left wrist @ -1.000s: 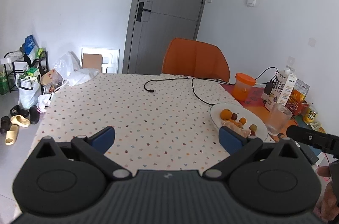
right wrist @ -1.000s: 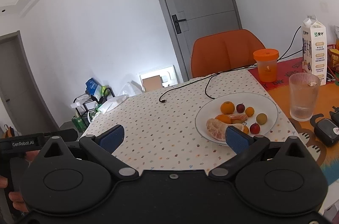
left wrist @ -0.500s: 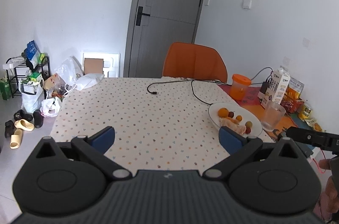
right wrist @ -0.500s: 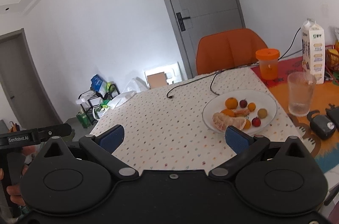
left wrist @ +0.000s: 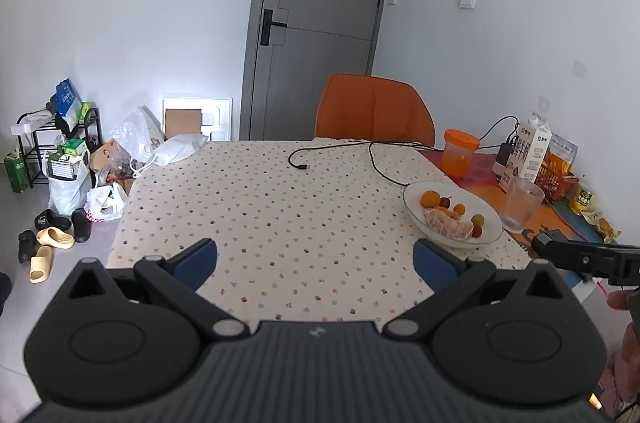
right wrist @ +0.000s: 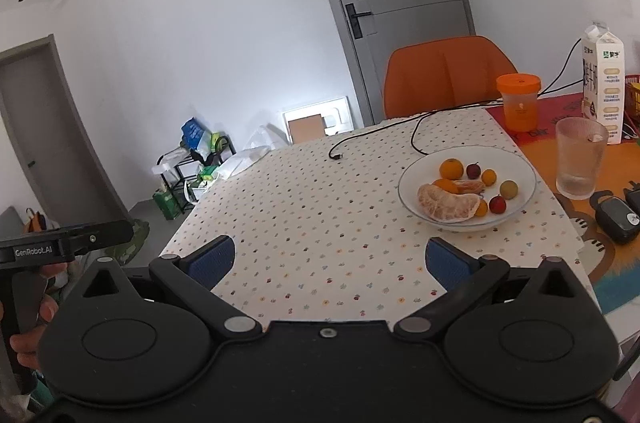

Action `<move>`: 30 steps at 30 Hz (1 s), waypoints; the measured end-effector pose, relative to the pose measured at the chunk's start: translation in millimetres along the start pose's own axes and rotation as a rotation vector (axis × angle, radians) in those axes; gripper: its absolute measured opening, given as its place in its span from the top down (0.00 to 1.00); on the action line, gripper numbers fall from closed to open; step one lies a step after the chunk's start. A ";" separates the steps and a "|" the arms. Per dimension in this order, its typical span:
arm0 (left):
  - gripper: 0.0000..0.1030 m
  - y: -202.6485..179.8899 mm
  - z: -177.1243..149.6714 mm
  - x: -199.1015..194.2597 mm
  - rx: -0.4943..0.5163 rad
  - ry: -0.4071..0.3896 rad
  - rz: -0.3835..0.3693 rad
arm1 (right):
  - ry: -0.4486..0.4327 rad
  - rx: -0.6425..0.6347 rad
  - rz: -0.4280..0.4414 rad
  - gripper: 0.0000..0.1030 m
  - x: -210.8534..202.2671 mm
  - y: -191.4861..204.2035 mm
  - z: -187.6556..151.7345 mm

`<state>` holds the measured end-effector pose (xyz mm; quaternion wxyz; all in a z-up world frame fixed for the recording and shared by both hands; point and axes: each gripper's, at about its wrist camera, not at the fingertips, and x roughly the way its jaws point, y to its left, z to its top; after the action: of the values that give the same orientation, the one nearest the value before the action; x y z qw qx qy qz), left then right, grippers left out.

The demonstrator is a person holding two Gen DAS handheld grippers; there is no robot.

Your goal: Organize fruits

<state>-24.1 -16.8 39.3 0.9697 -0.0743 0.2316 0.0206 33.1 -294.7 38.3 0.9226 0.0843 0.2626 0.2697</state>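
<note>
Cream cloth dotted with small coloured flowers covers the wide table [left wrist: 280, 207], and an orange padded chair [left wrist: 372, 111] stands at its far edge before a grey door [left wrist: 320, 15]. On the table's right part rests a round white shallow plate [right wrist: 520, 179] holding the fruits: a peeled pale citrus half [right wrist: 446, 203], a whole orange mandarin [right wrist: 451, 168], a dark red plum [right wrist: 473, 170] and a yellow-green round fruit [right wrist: 508, 189]. Just right of the plate stands a ribbed clear glass [right wrist: 580, 159], with a white milk carton [right wrist: 604, 83] and an orange-lidded plastic cup [right wrist: 518, 99] behind. The left gripper [left wrist: 316, 259] and right gripper [right wrist: 330, 261] both hover above the near table edge, jaws spread wide apart, blue pads gripping nothing, well short of the plate.
</note>
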 end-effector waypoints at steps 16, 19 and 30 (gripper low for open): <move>0.00 0.9 -7.0 4.7 0.005 0.015 0.001 | 0.010 0.010 0.003 0.00 3.4 -0.8 -1.4; 0.00 0.8 -7.2 4.8 0.006 0.017 0.002 | 0.013 0.009 0.002 0.00 4.0 -0.7 -1.9; 0.00 -0.7 -7.7 6.0 0.013 0.017 -0.008 | 0.020 0.010 -0.001 0.00 5.4 0.1 -2.3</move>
<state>-22.2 -18.7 29.9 0.9682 -0.0689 0.2399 0.0147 35.8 -291.7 34.0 0.9198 0.0859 0.2730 0.2685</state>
